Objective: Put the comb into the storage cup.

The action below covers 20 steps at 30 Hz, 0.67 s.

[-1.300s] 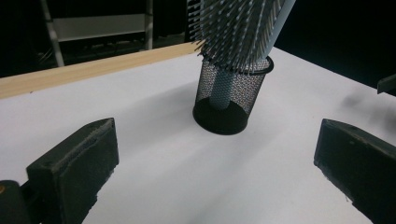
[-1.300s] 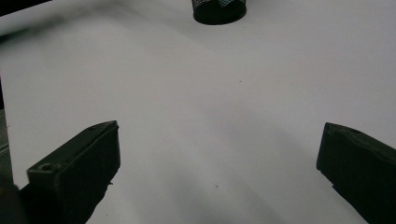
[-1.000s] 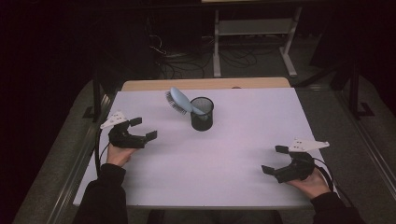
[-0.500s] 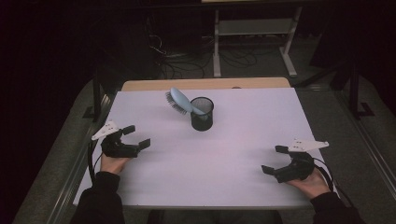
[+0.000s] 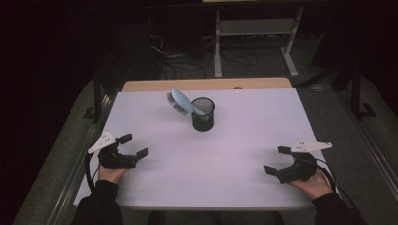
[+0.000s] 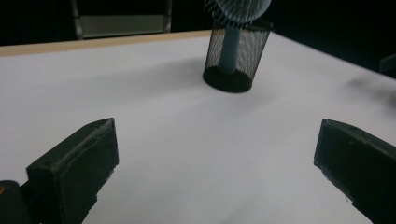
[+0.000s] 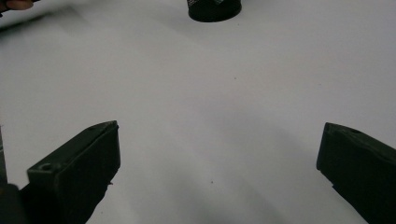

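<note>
Hairbrush sits handle-down in the black mesh cup, far-centre of the white worktop; head sticks out the top and leans toward the person's left and slightly away, so the long axis runs from the cup floor up and out over the left rim. Left gripper rests near the left-front edge of the worktop, jaws spread wide, nothing held. Right gripper rests near the right-front edge, jaws also wide apart and empty. Both well apart from the cup. In the left gripper view the cup is ahead and a bit right of the jaw line, brush handle visible through the mesh, bristle head cut off at the top edge. In the right gripper view only the cup base shows at the top, ahead and slightly left. Judgement: left gripper is the nearer one, and the head tilts to its side, so it has the shorter, cleaner line to the exposed head or neck; approach forward and to its right, jaws set across the handle axis. Right gripper would be better used steadying the cup, which looks light and likely to tip or drag if the brush is pulled along its lean
</note>
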Available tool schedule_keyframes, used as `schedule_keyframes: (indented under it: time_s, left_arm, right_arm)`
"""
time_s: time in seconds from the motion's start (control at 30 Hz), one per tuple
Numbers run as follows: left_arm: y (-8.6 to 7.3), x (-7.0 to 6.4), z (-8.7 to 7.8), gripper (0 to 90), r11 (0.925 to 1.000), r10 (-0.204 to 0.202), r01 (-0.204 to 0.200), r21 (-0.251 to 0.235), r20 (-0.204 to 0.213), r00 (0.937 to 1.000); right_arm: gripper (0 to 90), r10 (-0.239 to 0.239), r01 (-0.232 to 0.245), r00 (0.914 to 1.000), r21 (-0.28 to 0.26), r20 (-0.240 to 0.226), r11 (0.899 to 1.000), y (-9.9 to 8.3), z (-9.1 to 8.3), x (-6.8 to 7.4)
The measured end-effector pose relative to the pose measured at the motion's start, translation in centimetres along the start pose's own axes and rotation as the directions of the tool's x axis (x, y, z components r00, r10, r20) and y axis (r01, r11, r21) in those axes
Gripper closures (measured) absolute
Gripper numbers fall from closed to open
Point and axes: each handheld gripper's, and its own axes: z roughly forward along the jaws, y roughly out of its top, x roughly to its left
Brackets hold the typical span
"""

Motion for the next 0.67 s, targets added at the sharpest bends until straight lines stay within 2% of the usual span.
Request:
schedule_keyframes:
  time_s: [0.13,0.33,0.67]
  left_arm:
    - [-0.5,-0.2,-0.5,0.0,0.9999,0.011,-0.01,0.006,-0.017,0.9998]
    - [-1.3,-0.5,-1.6,0.0,0.9997,0.013,-0.014,-0.018,-0.042,0.999]
    - [-1.7,-0.3,-1.9,0.0,0.9995,-0.004,0.003,-0.03,-0.029,0.9996]
  right_arm:
    - [0.0,0.004,-0.004,1.0,-0.001,0.002,1.0,0.0,0.0,-0.1]
    - [0.0,0.017,-0.016,0.9998,-0.015,0.014,1.0,0.0,-0.1,-0.3]
    - [0.0,0.045,-0.043,0.9983,-0.033,0.037,0.999,0.0,-0.1,-0.5]
